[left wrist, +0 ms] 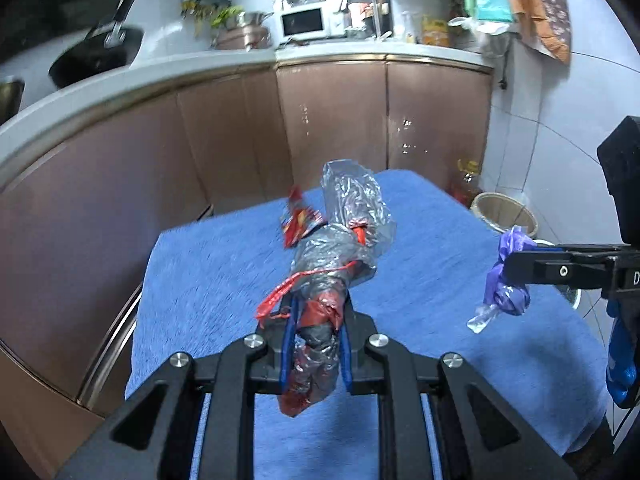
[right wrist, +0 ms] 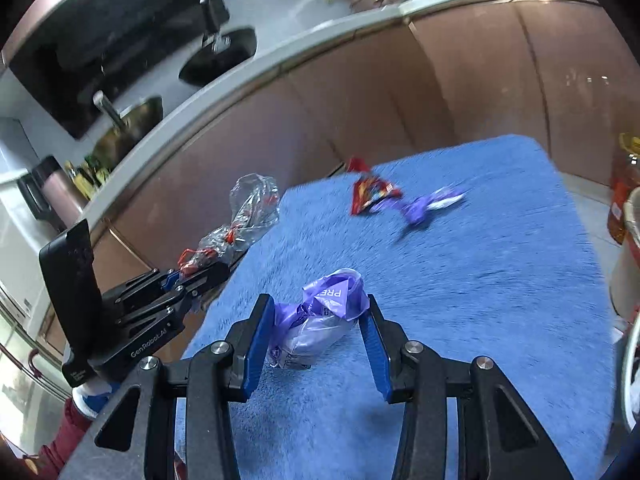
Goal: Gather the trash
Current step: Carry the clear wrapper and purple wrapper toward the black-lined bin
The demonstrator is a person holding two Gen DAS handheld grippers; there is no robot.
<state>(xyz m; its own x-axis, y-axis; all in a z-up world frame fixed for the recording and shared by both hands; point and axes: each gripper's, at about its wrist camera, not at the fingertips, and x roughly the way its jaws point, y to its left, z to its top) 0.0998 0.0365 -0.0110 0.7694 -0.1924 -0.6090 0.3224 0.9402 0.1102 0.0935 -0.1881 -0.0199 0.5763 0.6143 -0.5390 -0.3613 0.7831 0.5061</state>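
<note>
My left gripper (left wrist: 316, 320) is shut on a crumpled clear plastic bag (left wrist: 348, 216) with red scraps inside. The bag sticks out forward past the blue pads, above the blue cloth (left wrist: 216, 272). In the right wrist view the same left gripper (right wrist: 200, 272) and its bag (right wrist: 248, 208) hang off the cloth's left edge. My right gripper (right wrist: 320, 320) is shut on a purple plastic wrapper (right wrist: 328, 304), lifted off the cloth (right wrist: 480, 280). The left wrist view shows that right gripper (left wrist: 510, 266) with the purple wrapper (left wrist: 506, 284). A red snack wrapper (right wrist: 370, 192) and another purple wrapper (right wrist: 428, 204) lie at the far end.
A round waste bin (left wrist: 504, 216) stands on the floor beyond the cloth's right side, an oil bottle (left wrist: 468, 176) next to it. Brown cabinets (left wrist: 332, 120) under a white counter curve round the back and left. A black pan (left wrist: 96, 56) sits on the counter.
</note>
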